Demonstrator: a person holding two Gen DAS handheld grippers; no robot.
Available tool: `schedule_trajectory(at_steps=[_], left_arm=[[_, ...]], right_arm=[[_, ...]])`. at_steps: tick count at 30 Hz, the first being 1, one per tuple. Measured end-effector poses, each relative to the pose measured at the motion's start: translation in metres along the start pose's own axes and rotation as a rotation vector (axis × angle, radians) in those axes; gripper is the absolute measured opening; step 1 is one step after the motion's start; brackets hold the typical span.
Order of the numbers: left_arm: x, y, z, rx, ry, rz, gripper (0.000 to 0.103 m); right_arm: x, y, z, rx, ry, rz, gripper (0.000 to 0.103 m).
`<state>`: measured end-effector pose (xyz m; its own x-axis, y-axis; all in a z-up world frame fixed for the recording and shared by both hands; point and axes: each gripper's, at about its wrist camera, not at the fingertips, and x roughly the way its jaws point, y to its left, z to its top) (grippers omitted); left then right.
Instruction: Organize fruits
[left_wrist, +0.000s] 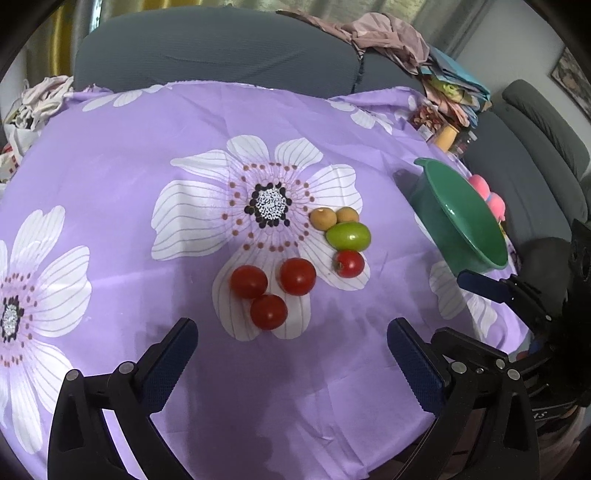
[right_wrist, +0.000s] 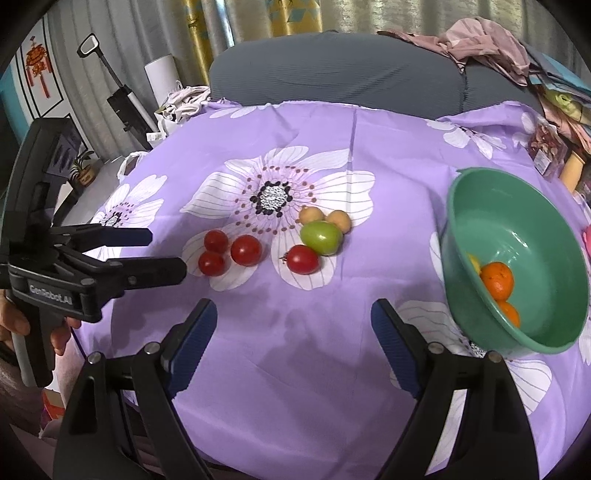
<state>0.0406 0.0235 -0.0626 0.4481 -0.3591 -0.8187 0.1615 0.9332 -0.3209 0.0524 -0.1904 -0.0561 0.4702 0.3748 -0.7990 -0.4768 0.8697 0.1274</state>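
**Left wrist view: both grippers hovering wide over loose fruit**

Left wrist view: looking down past the left gripper, jaws standing wide apart with nothing between the pads. Lying just ahead of the gap, on the purple cloth: three tomatoes bunched together, the nearest one sitting close beyond the fingertips and roughly centred between them, not touching either pad. Resting further on and a little right: a fourth tomato, touching a green fruit, with two tan fruits pressed against its far side. Sitting well right of the jaws: a green bowl, near the cloth's edge. Poking in at far right: the right gripper, seen side-on.

Right wrist view: looking along the right gripper, jaws likewise spread, holding nothing, only bare cloth showing between the pads. Lying ahead of the gap and slightly left: the lone tomato beside the green fruit and tan fruits; the three tomatoes sitting further left, just in front of the left gripper reaching in from that side, held by a hand. Standing right of the right-hand finger: the bowl, holding two oranges and something yellow, half hidden by the rim.
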Motion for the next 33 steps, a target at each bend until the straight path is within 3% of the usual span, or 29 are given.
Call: schedule_trajectory(at_steps=[28,33], left_arm=[[0.014,0.003,0.0,0.052,0.019,-0.049,0.102],[0.021,0.0,0.001,0.074,0.032,-0.023,0.102]], right_arm=[[0.033,-0.002,0.002,0.009,0.066,0.036,0.086],[0.041,-0.008,0.003,0.026,0.072,0.039,0.086]])
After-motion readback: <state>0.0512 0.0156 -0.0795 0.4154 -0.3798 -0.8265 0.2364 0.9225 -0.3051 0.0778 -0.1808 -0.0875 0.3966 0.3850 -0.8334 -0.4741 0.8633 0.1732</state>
